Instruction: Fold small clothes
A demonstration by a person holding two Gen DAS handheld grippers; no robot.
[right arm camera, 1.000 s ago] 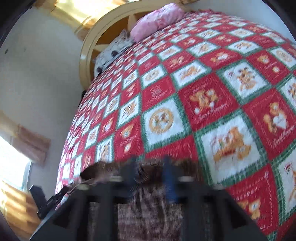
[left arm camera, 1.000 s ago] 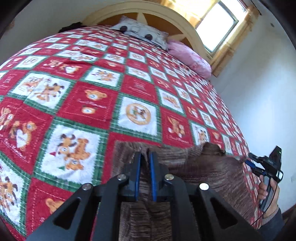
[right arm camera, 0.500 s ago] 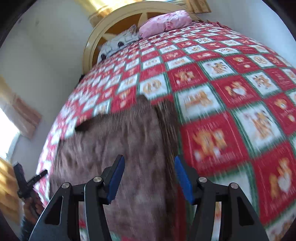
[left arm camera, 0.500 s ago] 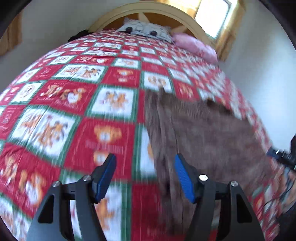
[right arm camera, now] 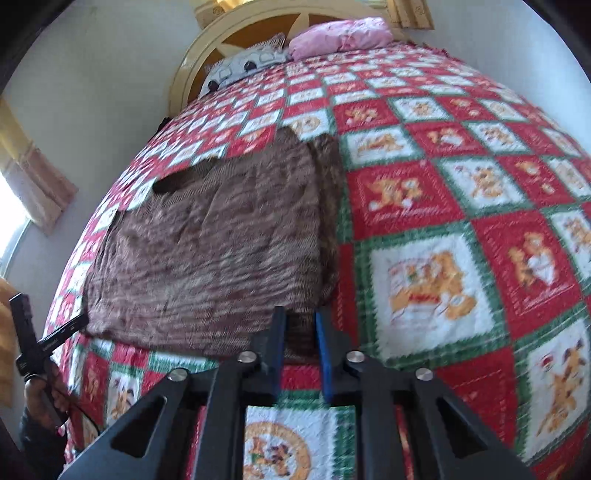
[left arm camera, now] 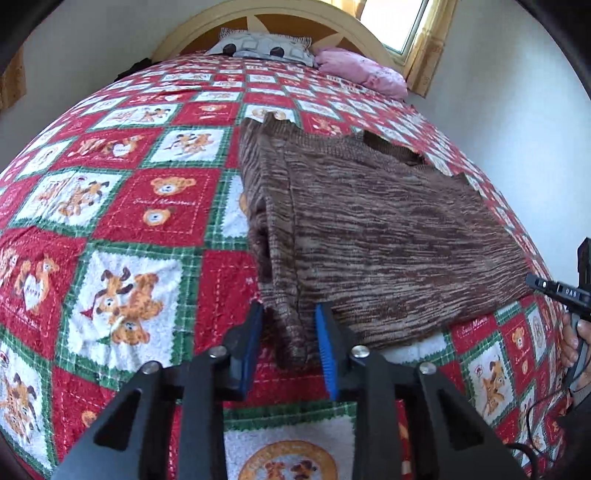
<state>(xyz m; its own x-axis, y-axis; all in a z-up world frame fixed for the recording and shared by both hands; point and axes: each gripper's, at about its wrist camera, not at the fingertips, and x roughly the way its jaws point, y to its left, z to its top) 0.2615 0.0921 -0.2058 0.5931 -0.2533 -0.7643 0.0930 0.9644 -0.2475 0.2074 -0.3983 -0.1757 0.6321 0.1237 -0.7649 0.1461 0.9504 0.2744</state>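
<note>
**Brown knit garment on patchwork quilt, both grippers at its near edge**

Brown marled knit garment [left arm camera: 373,229]: lies spread on the bed, one side folded over along its length so a doubled strip runs down that edge. A dark neck opening [left arm camera: 388,146] shows at the far end. The surface is wrinkled in the right wrist view [right arm camera: 218,243].

Quilt [left arm camera: 122,206]: red, white and green squares printed with teddy bears; it covers the whole bed and lies under the garment.

Left gripper [left arm camera: 290,345]: blue-padded jaws part-way apart, one on each side of the folded strip at the garment's near hem. Cloth sits between them; whether the pads press it cannot be told.

Right gripper [right arm camera: 299,347]: jaws narrowly apart, at the near hem by the folded edge. Whether cloth is pinched cannot be told; that view is slightly blurred.

Each wrist view shows the other gripper, held in a hand, at its frame edge beyond the garment's opposite side.

Headboard [left arm camera: 280,14]: curved, pale wood.

Pillows: one grey patterned [left arm camera: 264,44], one pink [left arm camera: 360,72], side by side at the head of the bed.

Window [left arm camera: 395,22]: bright, beside the headboard.
</note>
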